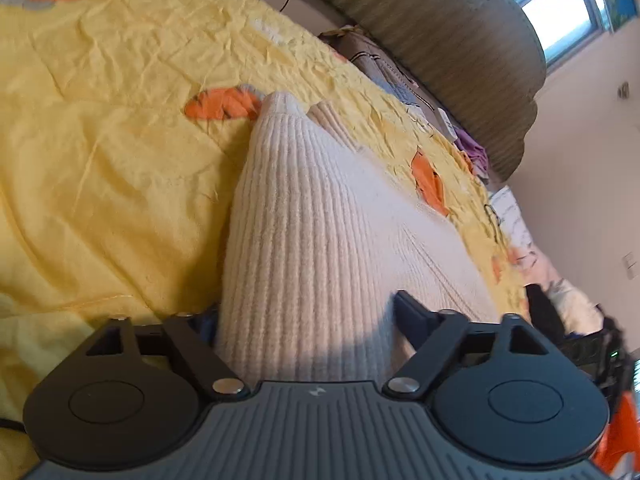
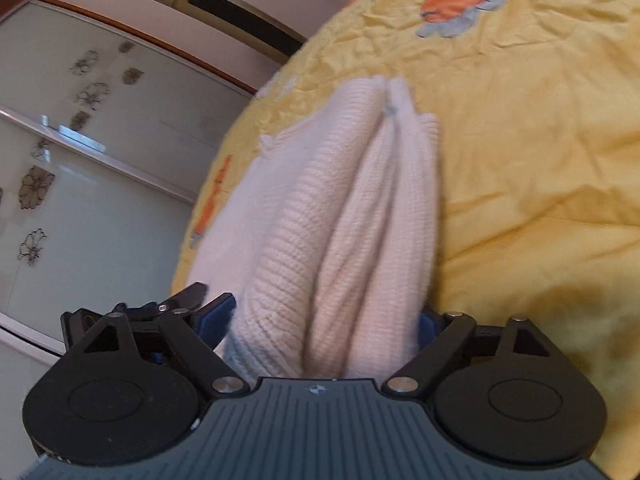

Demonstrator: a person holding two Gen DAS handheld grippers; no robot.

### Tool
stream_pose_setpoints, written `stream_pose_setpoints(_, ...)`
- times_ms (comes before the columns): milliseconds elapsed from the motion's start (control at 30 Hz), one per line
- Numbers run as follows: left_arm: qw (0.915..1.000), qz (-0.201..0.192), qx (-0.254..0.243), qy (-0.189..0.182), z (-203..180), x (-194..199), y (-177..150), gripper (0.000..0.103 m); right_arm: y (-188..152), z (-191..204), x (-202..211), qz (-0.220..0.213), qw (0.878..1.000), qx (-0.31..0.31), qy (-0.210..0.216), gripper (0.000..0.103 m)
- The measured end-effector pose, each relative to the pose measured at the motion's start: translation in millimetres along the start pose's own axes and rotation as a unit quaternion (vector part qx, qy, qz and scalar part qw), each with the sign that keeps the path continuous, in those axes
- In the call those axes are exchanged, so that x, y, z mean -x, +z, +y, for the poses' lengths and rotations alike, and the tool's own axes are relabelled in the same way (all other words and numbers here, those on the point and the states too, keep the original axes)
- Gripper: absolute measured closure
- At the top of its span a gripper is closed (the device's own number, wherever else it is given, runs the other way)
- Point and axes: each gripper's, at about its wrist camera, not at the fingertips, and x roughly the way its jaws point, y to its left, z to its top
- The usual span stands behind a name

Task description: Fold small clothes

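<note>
One cream ribbed knitted garment [image 1: 320,220] lies on the bed, over a crumpled yellow quilt with orange and grey patches [image 1: 100,140]. In the left wrist view it runs from the bottom centre of the frame up to a rounded end near the middle, and part of it lies spread flat toward the lower right. In the right wrist view the same knit [image 2: 340,220] rises from the bottom centre in several bunched lengthwise folds, with a flatter, paler part spreading to the left of them.

The left gripper [image 1: 316,320] has knit filling the gap between its fingers, so I judge it is clamped on the garment, though the left finger is mostly hidden behind the cloth. The right gripper [image 2: 326,320] likewise has a thick bunch of knit between its blue pads [image 2: 216,318], and it looks closed on that bunch.

As for progress, the garment is gathered and partly doubled, not yet a neat flat packet. A fold seems to be under way with both ends held; laying it down, squaring the edges and any further fold appear to remain. No finished folded piece is visible.

By count: one cream garment, two grippers, one quilt. Further back in the upper right of the left view are an olive ribbed cushion or headboard [image 1: 460,40] and a small heap of other things [image 1: 400,76], too jumbled to count.
</note>
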Motion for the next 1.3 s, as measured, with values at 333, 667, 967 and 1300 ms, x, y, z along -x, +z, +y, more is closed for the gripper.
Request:
stream_pose_setpoints(333, 0.9962, -0.037, -0.077, 0.017, -20.6, 30.1, -39.5, 0.036, -19.0, 23.3, 25.3, 0.025, 0.994, 0.100, -0.020, 0.043)
stream_pose_setpoints(667, 0.9440, -0.208, -0.226, 0.120, -61.9, 121.1, -89.0, 0.017, -49.5, 52.7, 68.1, -0.059, 0.980, 0.145, -0.122, 0.022)
stream_pose_setpoints(967, 0.9525, -0.124, -0.233, 0.152, -61.9, 86.1, -161.1, 0.017, -150.8, 48.7, 82.2, -0.034, 0.945, 0.200, -0.256, 0.002)
stream_pose_setpoints(1300, 0.9498, -0.041, -0.224, 0.214, -59.3, 50.5, -154.1, 0.000, -152.5, 79.2, 26.4, -0.020, 0.910, 0.206, -0.359, 0.000)
